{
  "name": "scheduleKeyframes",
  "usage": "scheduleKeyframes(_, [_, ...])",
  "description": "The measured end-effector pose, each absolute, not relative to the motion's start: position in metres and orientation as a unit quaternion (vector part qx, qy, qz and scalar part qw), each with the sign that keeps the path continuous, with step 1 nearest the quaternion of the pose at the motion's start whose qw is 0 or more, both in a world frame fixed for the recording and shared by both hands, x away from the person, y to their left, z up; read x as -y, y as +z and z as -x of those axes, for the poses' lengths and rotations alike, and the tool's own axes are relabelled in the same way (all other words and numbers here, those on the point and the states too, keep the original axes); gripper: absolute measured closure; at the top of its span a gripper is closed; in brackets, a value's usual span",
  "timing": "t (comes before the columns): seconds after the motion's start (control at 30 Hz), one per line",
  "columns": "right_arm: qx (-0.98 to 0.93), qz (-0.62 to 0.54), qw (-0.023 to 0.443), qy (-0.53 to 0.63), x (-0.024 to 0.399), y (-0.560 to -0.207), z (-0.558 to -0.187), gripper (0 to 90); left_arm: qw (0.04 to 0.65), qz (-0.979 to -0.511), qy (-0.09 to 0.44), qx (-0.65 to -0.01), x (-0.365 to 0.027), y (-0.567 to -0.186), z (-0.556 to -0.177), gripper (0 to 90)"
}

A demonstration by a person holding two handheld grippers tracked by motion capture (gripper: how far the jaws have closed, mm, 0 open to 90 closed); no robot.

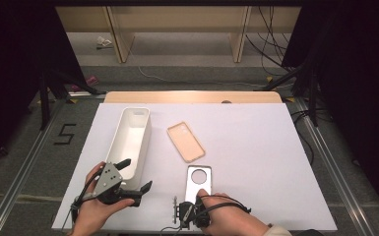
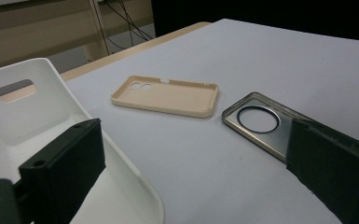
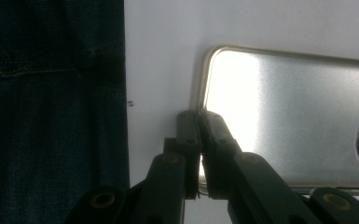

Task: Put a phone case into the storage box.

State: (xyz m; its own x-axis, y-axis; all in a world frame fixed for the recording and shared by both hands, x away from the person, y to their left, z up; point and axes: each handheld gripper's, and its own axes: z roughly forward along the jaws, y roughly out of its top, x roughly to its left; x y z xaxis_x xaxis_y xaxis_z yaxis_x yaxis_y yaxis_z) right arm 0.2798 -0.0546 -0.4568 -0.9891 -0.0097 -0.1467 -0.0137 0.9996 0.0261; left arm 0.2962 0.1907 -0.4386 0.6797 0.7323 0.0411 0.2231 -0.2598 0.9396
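- White and flat, the surface [image 1: 256, 147] sits over a grey floor, with wooden shelf legs far at the back.
- Your right gripper [image 3: 198, 116] is pinched tight on the short bottom edge of the clear phone case [image 1: 198, 181]. One jaw is inside the rim and one is outside, as the right gripper view shows.
- That clear phone case lies flat at the near edge of the surface, a bit right of the middle. Its big round camera hole points away from you.
- Your right hand [image 1: 226, 216] is wrapped around the gripper at the bottom of the high view.
- Just beyond the clear case lies the tan phone case [image 1: 185, 141]. It is flat, open side up, turned a little slantwise. The two cases are near each other but not touching.
- Left of both cases stands the long white bin [image 1: 130, 142], with a slot handle at its far end.
- Your left gripper [image 1: 133, 178] hangs by the near end of the bin. Its jaws are wide apart and hold nothing.
- In the left gripper view, one jaw is over the bin's rim and the other is in front of the clear case.
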Motion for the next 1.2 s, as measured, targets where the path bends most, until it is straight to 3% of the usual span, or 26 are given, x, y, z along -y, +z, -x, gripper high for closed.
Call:
scheduleKeyframes(0.63, [-0.997,-0.008,0.065,0.039,0.058,-0.454,-0.281,89.1,0.520,-0.755,0.247,-0.315,-0.191,-0.438,-0.296,4.4])
scheduleKeyframes(1.2, [-0.987,-0.055,0.088,0.120,0.089,-0.425,-0.288,89.4,0.522,-0.753,0.249,-0.314,-0.191,-0.437,-0.294,6.2])
